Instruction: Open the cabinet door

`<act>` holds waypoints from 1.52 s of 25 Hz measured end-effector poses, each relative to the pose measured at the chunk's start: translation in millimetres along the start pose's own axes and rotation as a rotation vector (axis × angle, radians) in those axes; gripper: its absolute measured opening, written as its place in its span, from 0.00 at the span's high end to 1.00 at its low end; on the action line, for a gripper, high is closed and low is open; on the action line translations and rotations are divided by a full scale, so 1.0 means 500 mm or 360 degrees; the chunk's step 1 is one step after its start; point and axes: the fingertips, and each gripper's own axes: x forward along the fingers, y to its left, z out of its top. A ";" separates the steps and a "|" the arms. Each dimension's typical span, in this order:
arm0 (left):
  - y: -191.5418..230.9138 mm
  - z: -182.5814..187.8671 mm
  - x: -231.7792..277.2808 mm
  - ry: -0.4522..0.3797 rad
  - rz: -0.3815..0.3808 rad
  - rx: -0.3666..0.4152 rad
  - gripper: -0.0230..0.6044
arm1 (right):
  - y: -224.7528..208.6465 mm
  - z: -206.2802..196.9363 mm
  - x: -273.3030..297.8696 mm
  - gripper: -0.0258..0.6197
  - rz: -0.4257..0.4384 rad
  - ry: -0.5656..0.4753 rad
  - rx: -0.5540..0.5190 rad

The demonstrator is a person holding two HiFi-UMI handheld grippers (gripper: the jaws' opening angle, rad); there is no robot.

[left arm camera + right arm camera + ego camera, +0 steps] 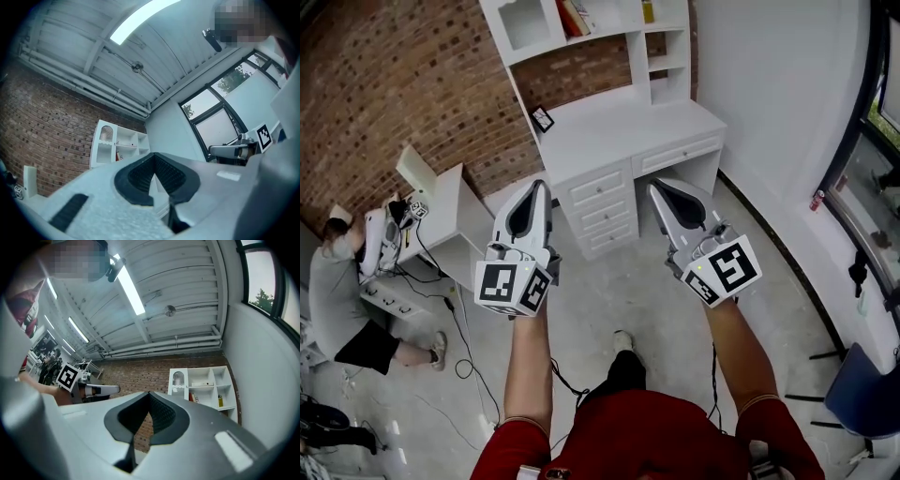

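A white desk (619,131) with a shelf hutch (581,28) stands against the brick wall ahead of me. The hutch's left compartment has a small door with an arched slatted panel (178,379), also seen as the arched door (107,133); it looks closed. Under the desktop is a stack of drawers (598,202). My left gripper (536,187) and right gripper (661,187) are held side by side in the air, well short of the desk, pointing toward it. Both are shut with nothing between the jaws, as the left gripper (154,157) and right gripper (150,394) show in their own views.
A small framed picture (542,119) stands on the desktop. At the left a seated person (337,300) works at a low white table (441,220), with cables (459,347) across the floor. A blue chair (867,394) is at the lower right, and a red can (817,199) stands on the window ledge.
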 end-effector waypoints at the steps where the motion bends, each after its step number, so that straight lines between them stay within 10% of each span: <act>1: 0.022 -0.017 0.024 -0.0008 0.0002 -0.0010 0.96 | -0.017 -0.017 0.026 0.94 0.0004 0.0005 -0.0004; 22: 0.460 -0.267 0.598 -0.0033 -0.0077 -0.0013 0.96 | -0.444 -0.311 0.595 0.94 -0.0023 0.0007 -0.0045; 38: 0.636 -0.418 1.022 -0.0016 0.0191 0.0111 0.96 | -0.837 -0.498 0.917 0.94 0.0264 -0.0118 0.0025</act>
